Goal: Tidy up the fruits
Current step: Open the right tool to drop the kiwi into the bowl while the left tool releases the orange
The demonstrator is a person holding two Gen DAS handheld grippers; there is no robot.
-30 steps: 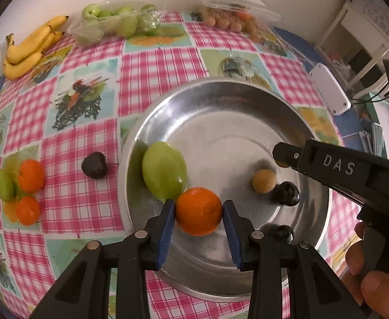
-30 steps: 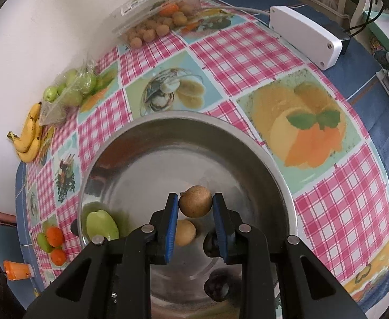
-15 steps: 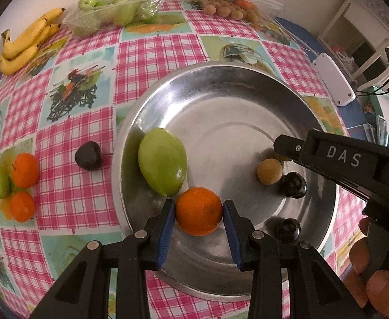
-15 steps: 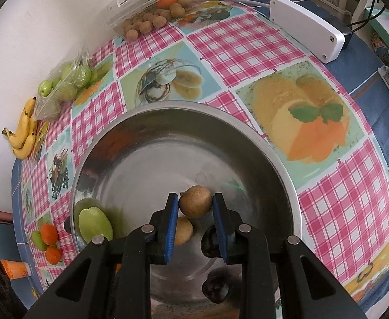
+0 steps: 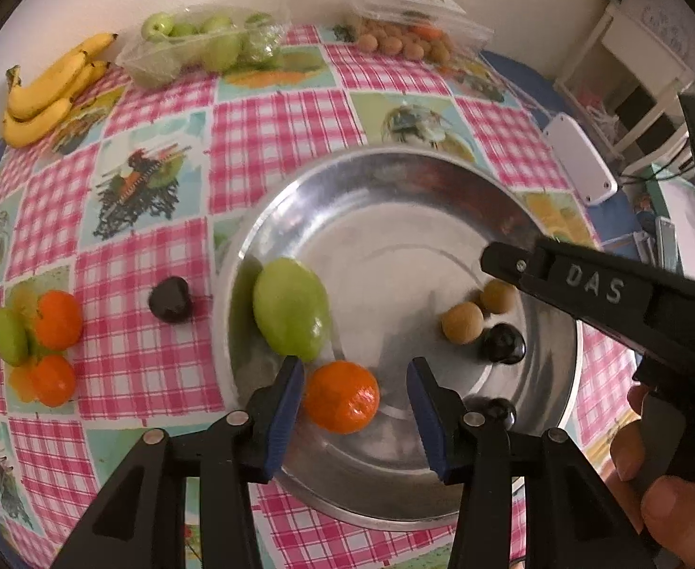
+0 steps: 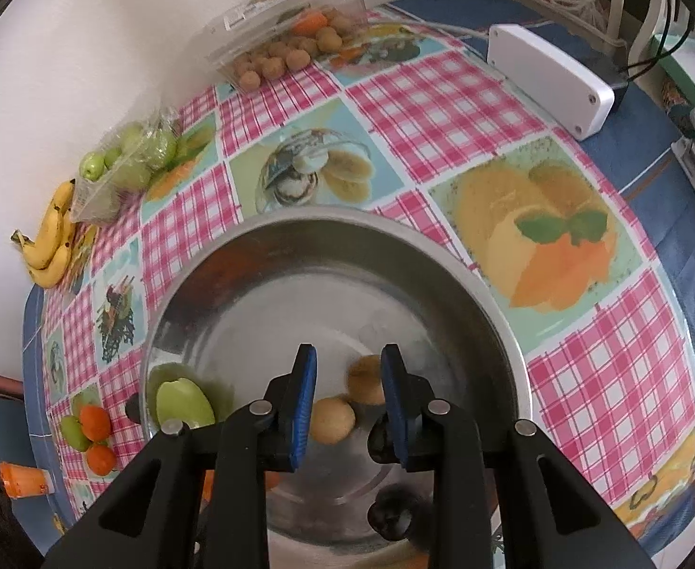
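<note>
A steel bowl [image 5: 394, 154] [image 6: 300, 218] holds a green mango [image 5: 290, 315], an orange [image 5: 342, 396], two brown longans [image 5: 461, 322] and two dark fruits [image 5: 504, 344]. My left gripper [image 5: 354, 370] hangs over the bowl's near side. Its jaws are opening, and the orange lies between them on the bowl floor, clear of the right pad. My right gripper [image 6: 347, 355] stands over the bowl's right part with its jaws a little apart and nothing between them. A blurred longan [image 6: 366, 379] lies below them next to another longan [image 6: 330, 419].
A dark fruit [image 5: 171, 298], two oranges [image 5: 58, 320] and a green fruit [image 5: 8, 341] lie on the checked cloth left of the bowl. Bananas [image 5: 48, 95], a bag of green fruit [image 5: 205, 42] and a clear box of longans [image 5: 404, 33] line the wall. A white device [image 5: 579, 161] sits at right.
My left jaws have spread off the orange, which now rests in the bowl. The longan left my right jaws and dropped beside the other longan.
</note>
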